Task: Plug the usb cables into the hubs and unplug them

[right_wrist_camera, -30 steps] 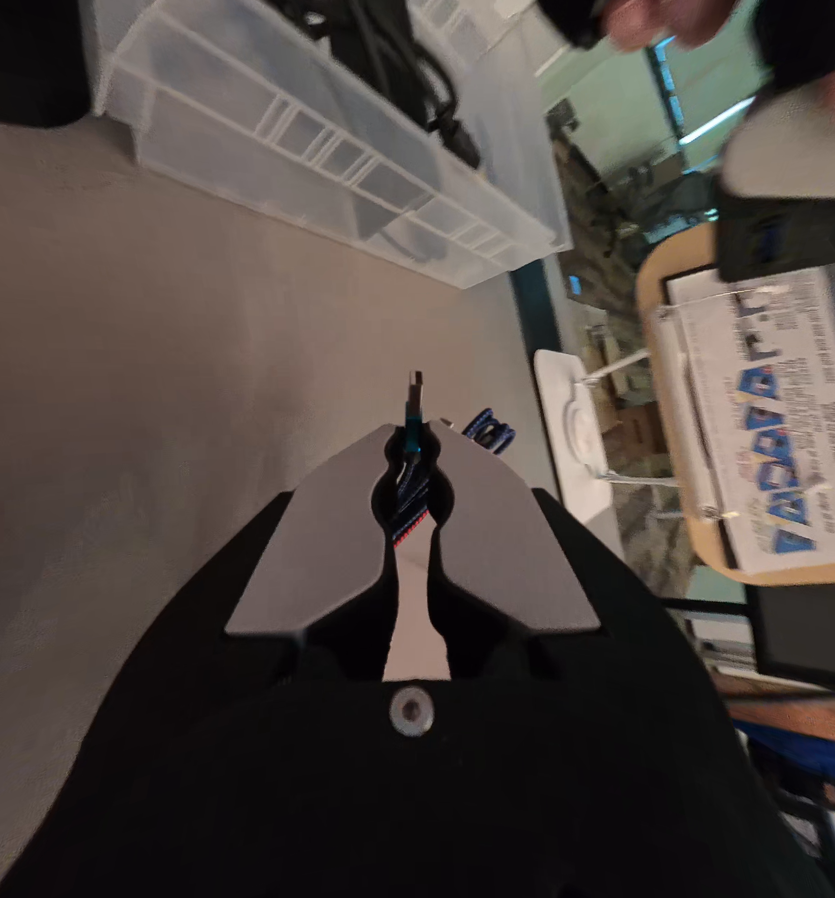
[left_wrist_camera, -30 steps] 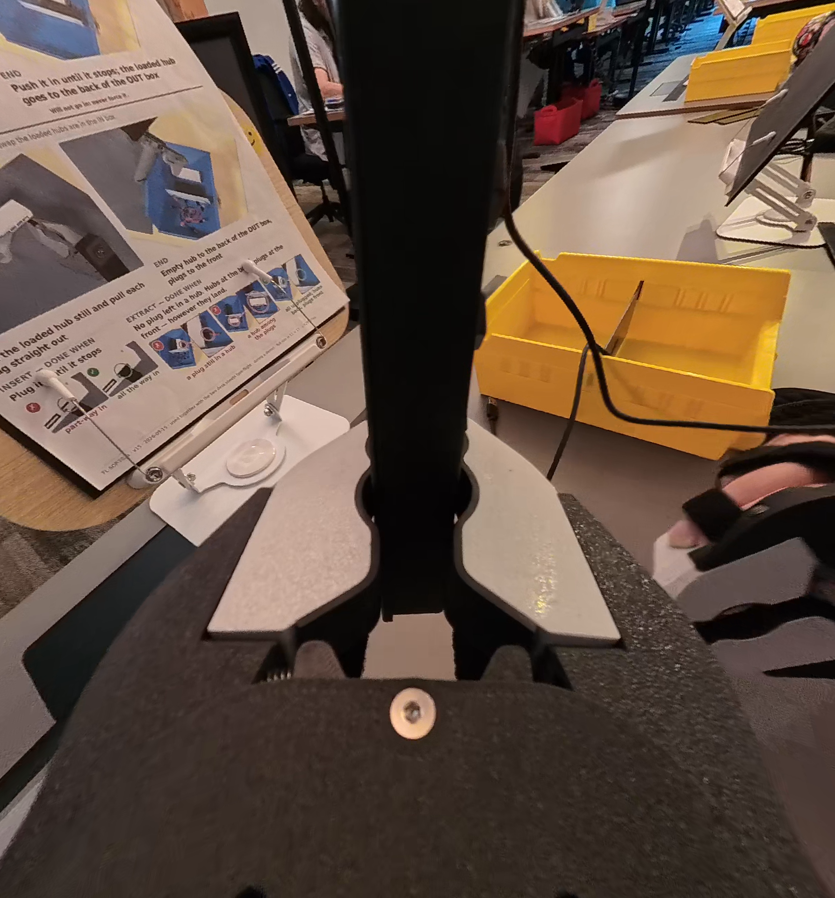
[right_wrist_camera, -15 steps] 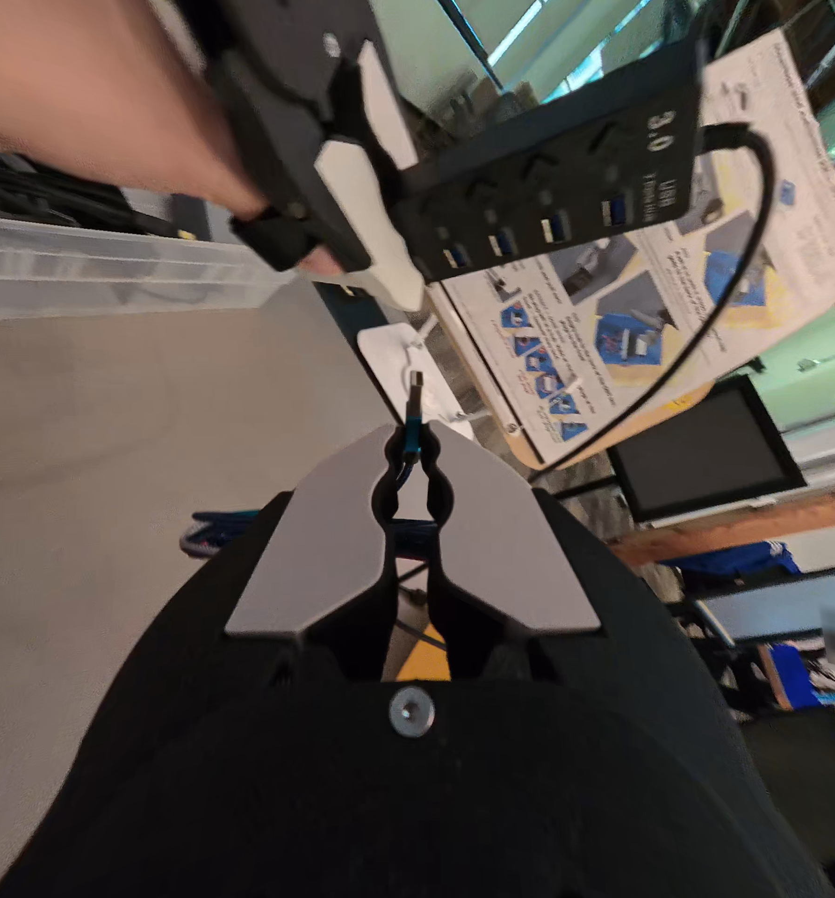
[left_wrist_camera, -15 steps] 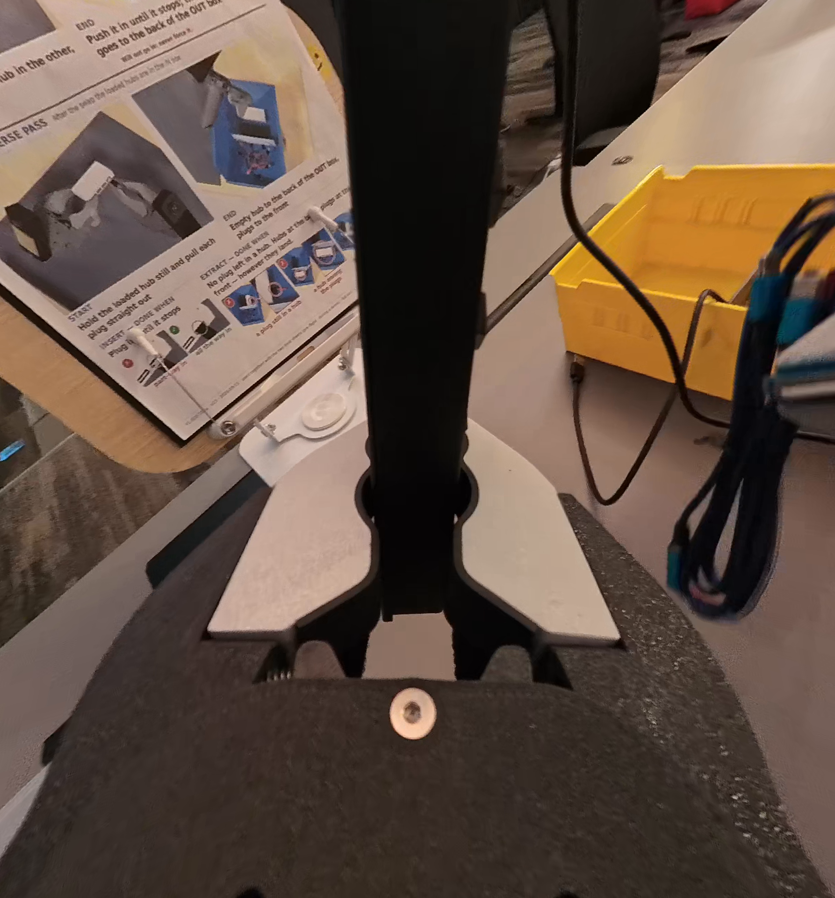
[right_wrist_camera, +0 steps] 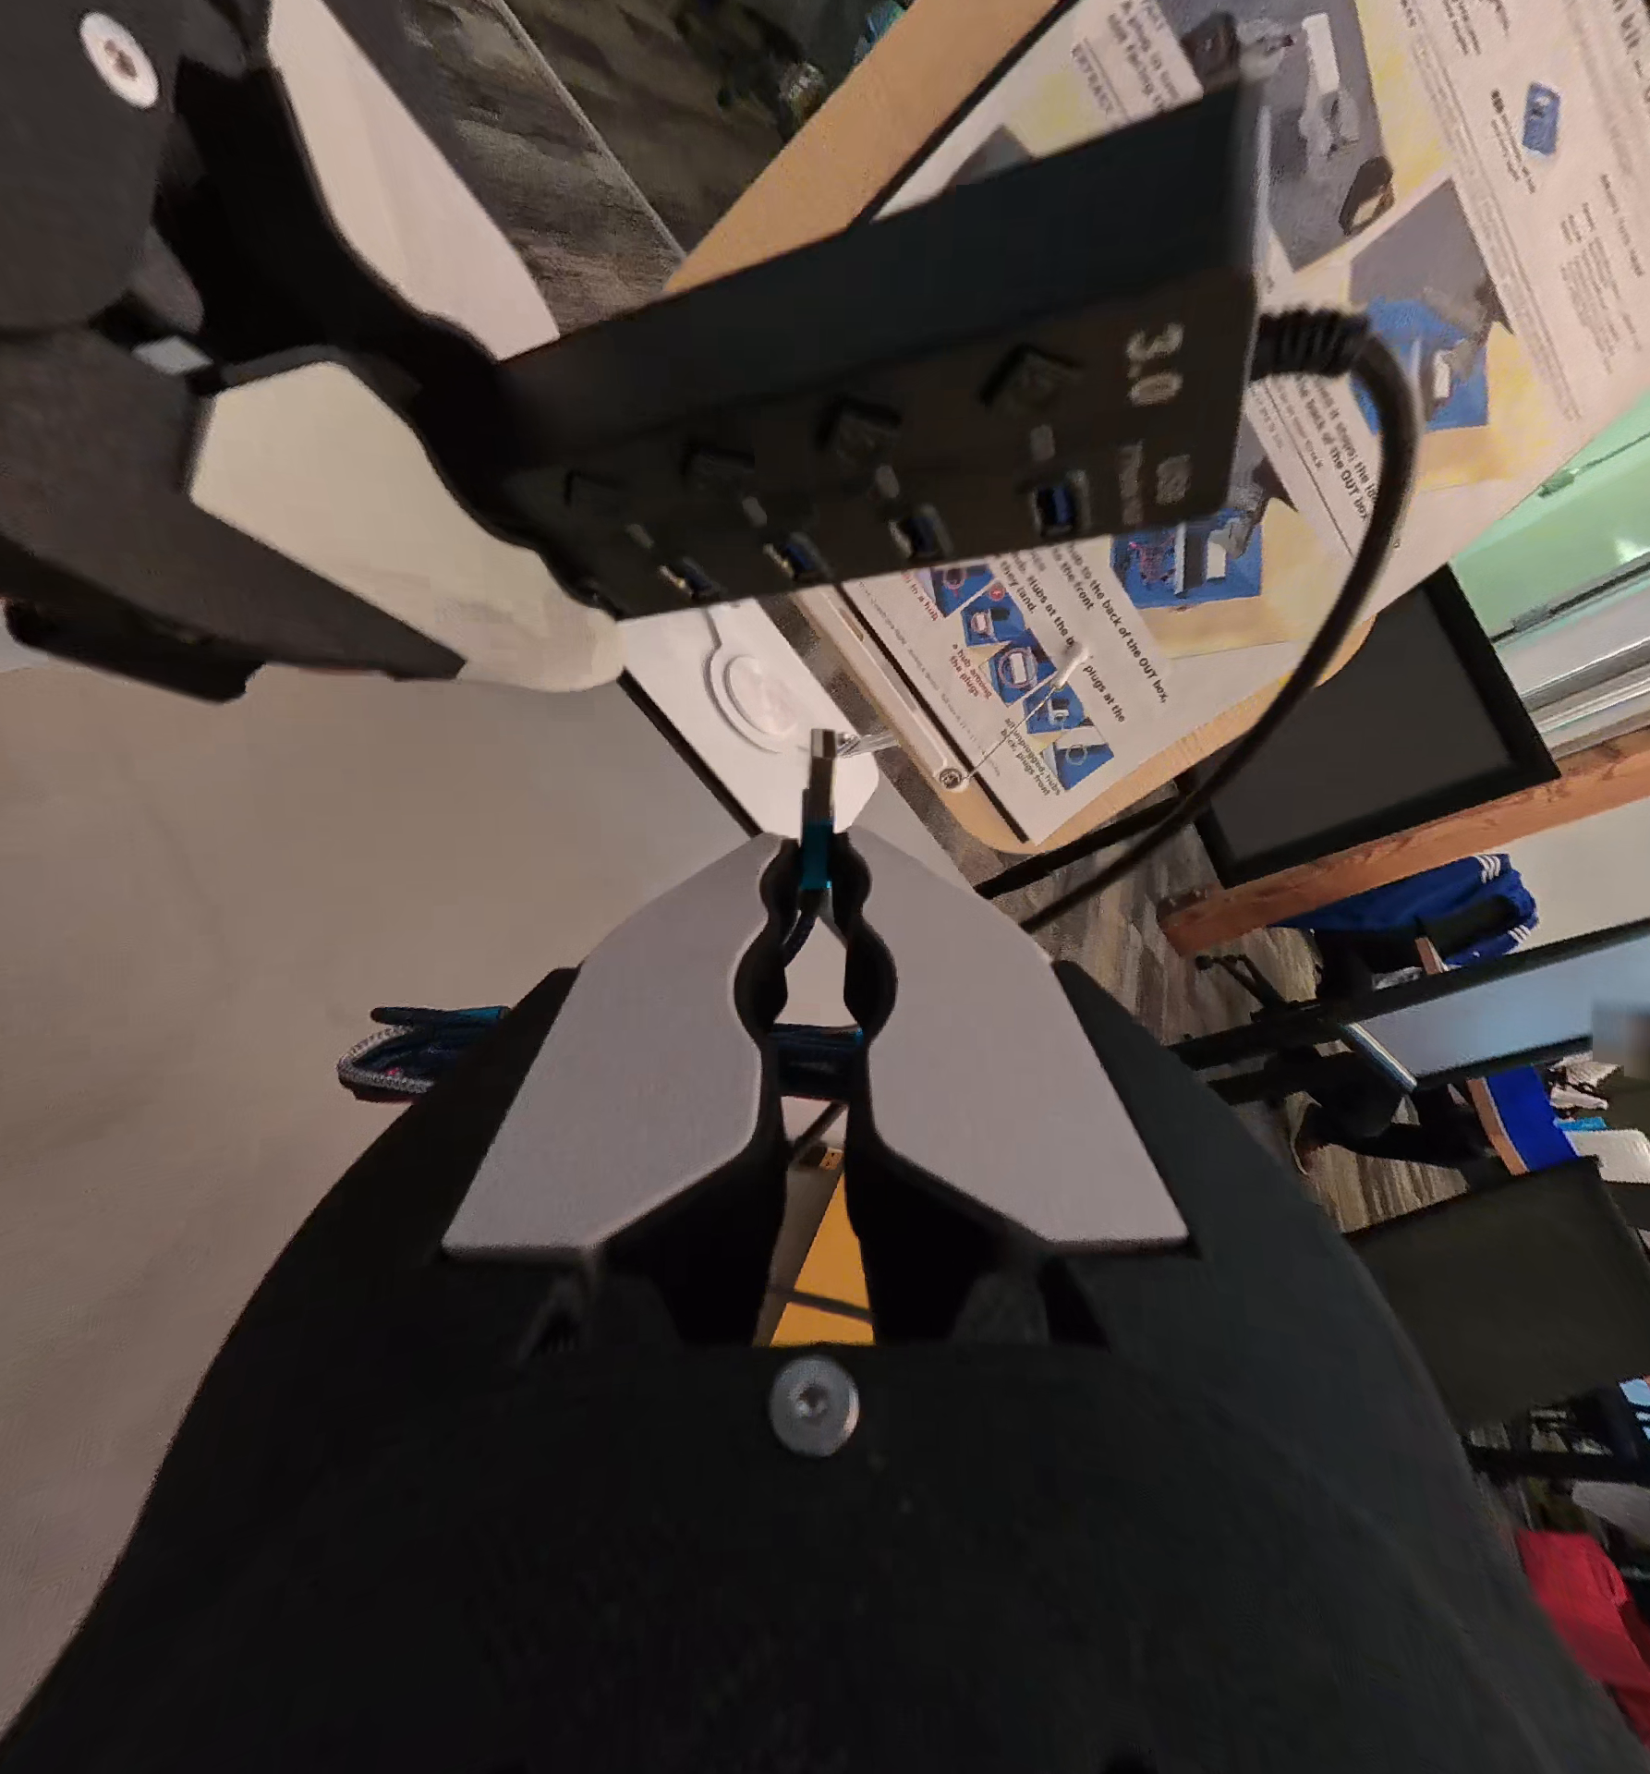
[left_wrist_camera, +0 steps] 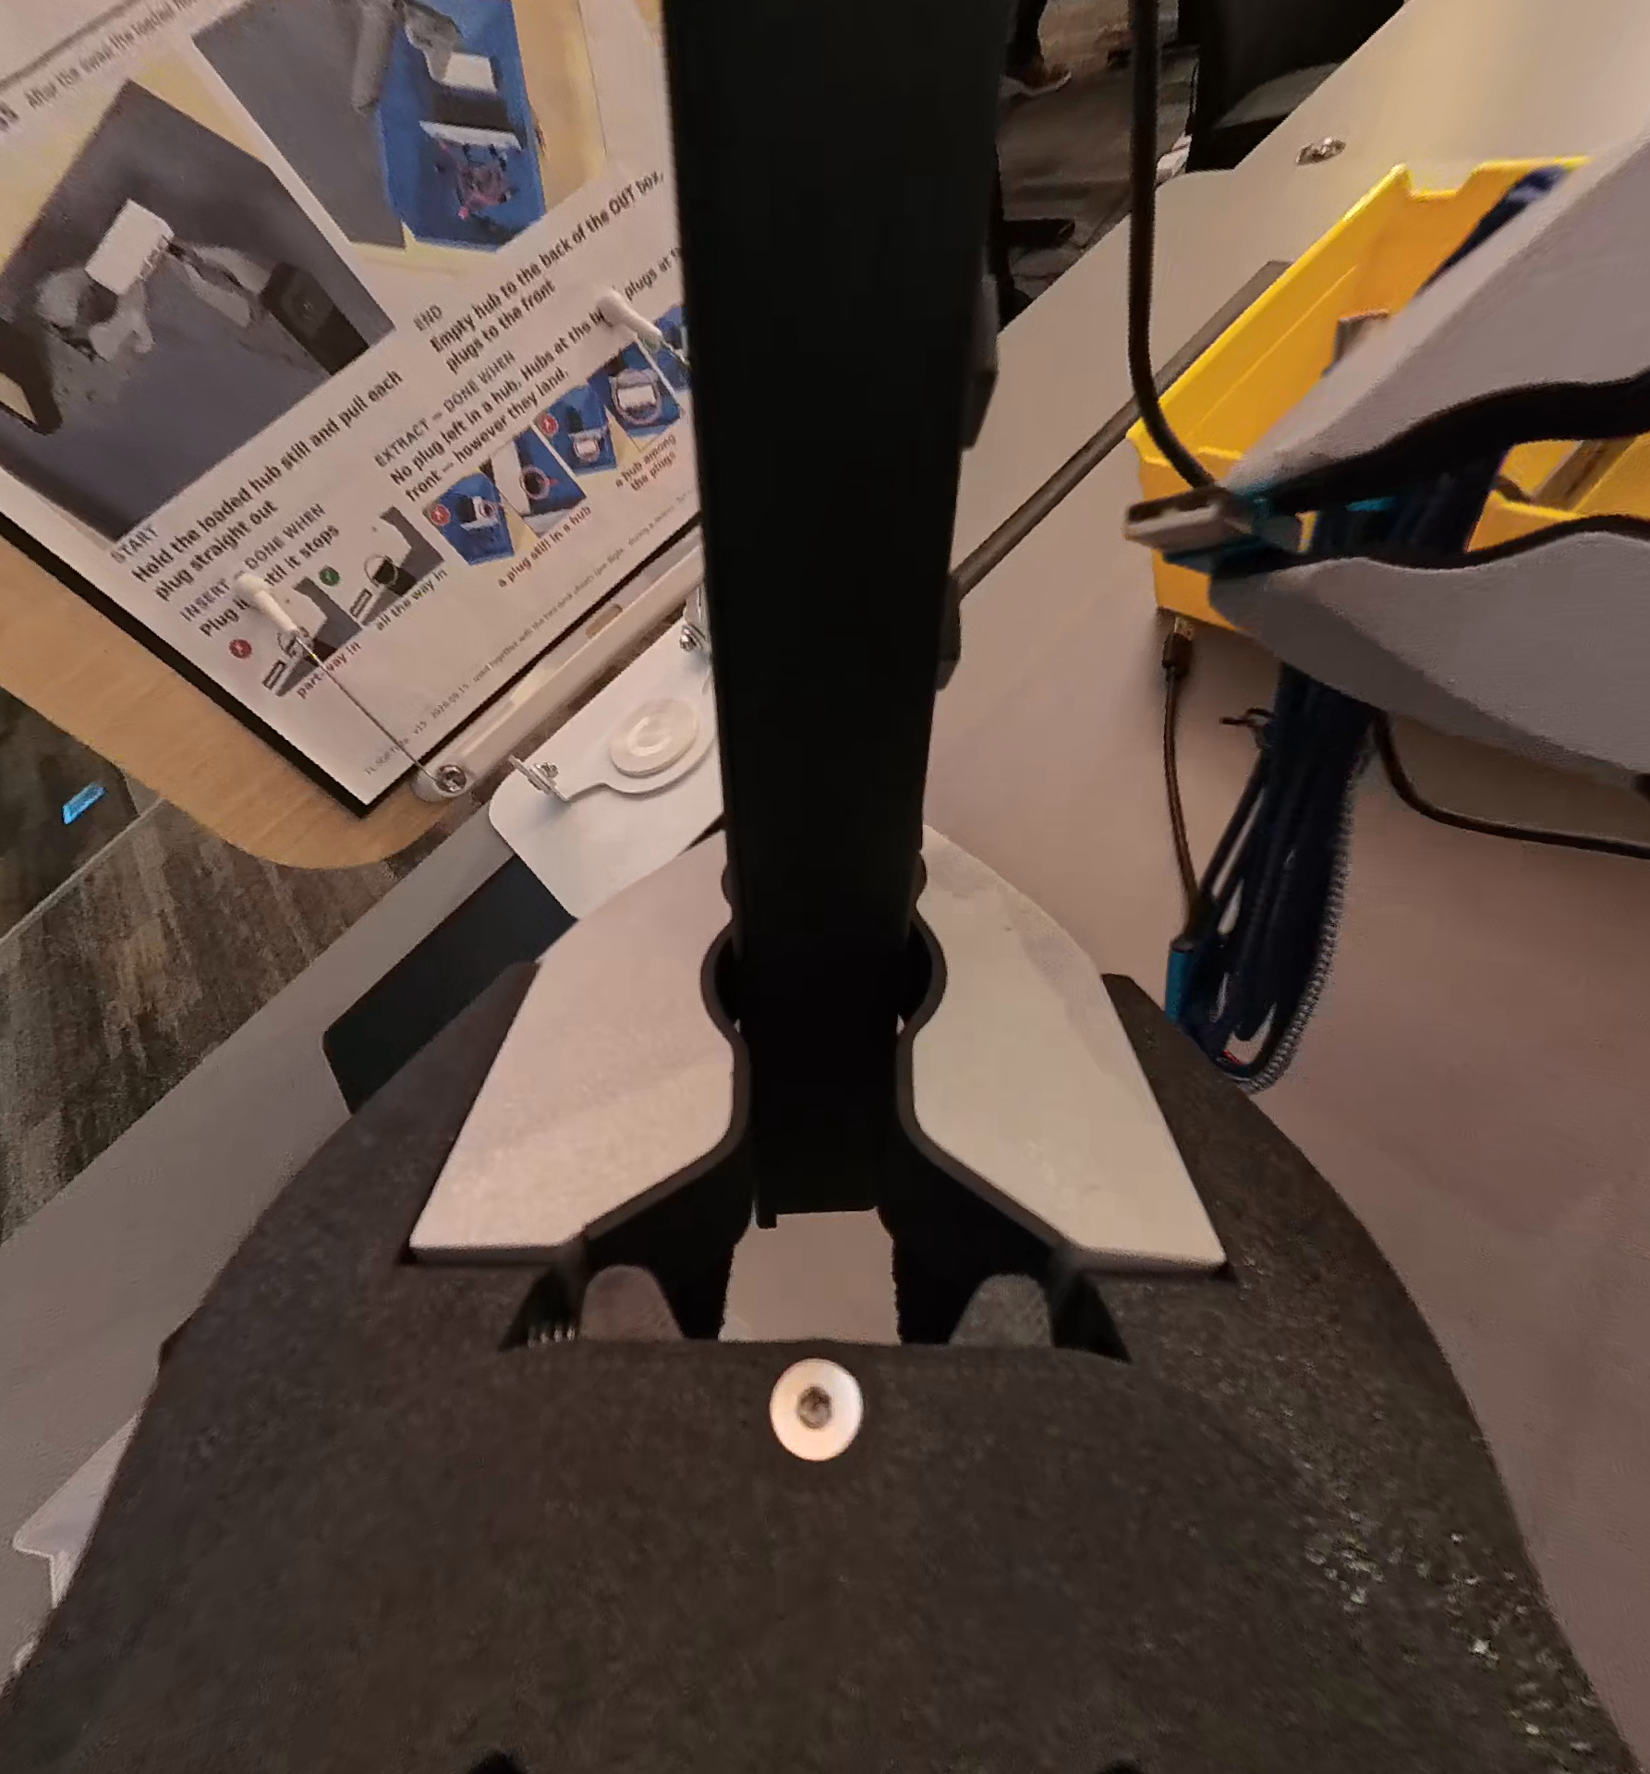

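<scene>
Left wrist view first: the left gripper [left_wrist_camera: 823, 970] is clamped on the hub [left_wrist_camera: 826, 480], a long black bar that runs straight up between the fingers and out of the top of the picture. A black cord [left_wrist_camera: 1149, 288] hangs down beside it on the right. Farther right, the right gripper [left_wrist_camera: 1282, 523] comes in from the edge, pinching a blue-collared plug [left_wrist_camera: 1186, 523] whose metal tip points toward the hub but stops clear of it. Below that gripper a bundle [left_wrist_camera: 1282, 864] of dark blue cable hangs down (whether its lowest loop touches the table I cannot tell). Behind are a yellow bin [left_wrist_camera: 1301, 317] on the grey table [left_wrist_camera: 1474, 1104] and an instruction sheet [left_wrist_camera: 274, 384] propped on a white stand [left_wrist_camera: 610, 797].

Right wrist view: the right gripper [right_wrist_camera: 816, 869] is closed on the plug [right_wrist_camera: 816, 816], which sticks up past the fingertips, its cable passing back between the fingers. Above it, held out in the air by the left gripper [right_wrist_camera: 476, 461] at upper left, lies the hub [right_wrist_camera: 898, 413] with a row of blue ports [right_wrist_camera: 917, 538] along its near edge. The plug sits below the ports, well short of them. The hub's cord [right_wrist_camera: 1330, 653] loops down on the right. The bundle [right_wrist_camera: 418, 1046] shows beside the gripper's left finger, and the sheet [right_wrist_camera: 1378, 336] stands behind.
</scene>
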